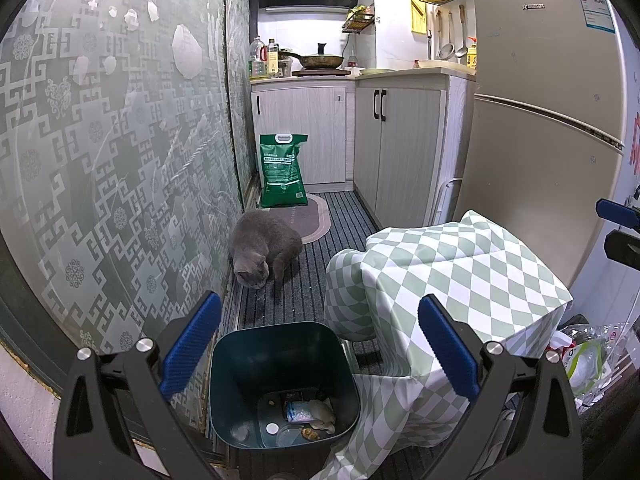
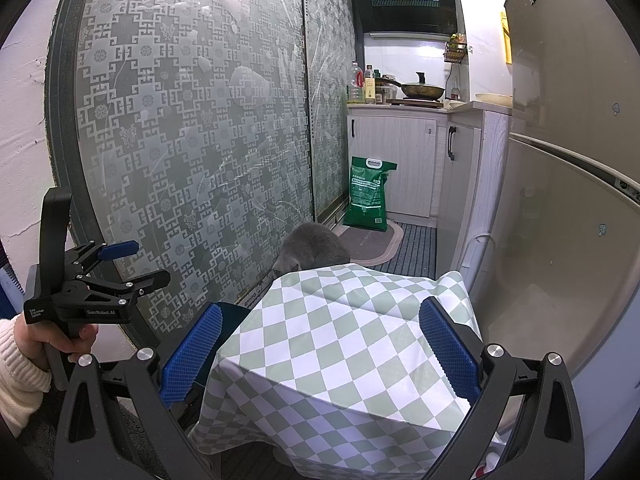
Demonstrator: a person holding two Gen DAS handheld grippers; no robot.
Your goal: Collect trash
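Several scraps point(image 1: 310, 414) in bin point(image 1: 240, 364) below left hand-held gripper point(image 1: 320, 344)

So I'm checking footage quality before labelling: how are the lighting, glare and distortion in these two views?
Left wrist view: sharp, strong fisheye bending of the fridge, dark vignette corners, kitchen counter brightly lit while the bin interior is dim. Right wrist view: a glare patch on the patterned glass door near the top, the fridge edge bowed.

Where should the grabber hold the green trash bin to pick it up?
Probably the trash bin's top rim, coming from above. It stands upright and open, its thin wall fits between the left gripper's spread fingers, and the near-left rim sits away from the checkered tablecloth.
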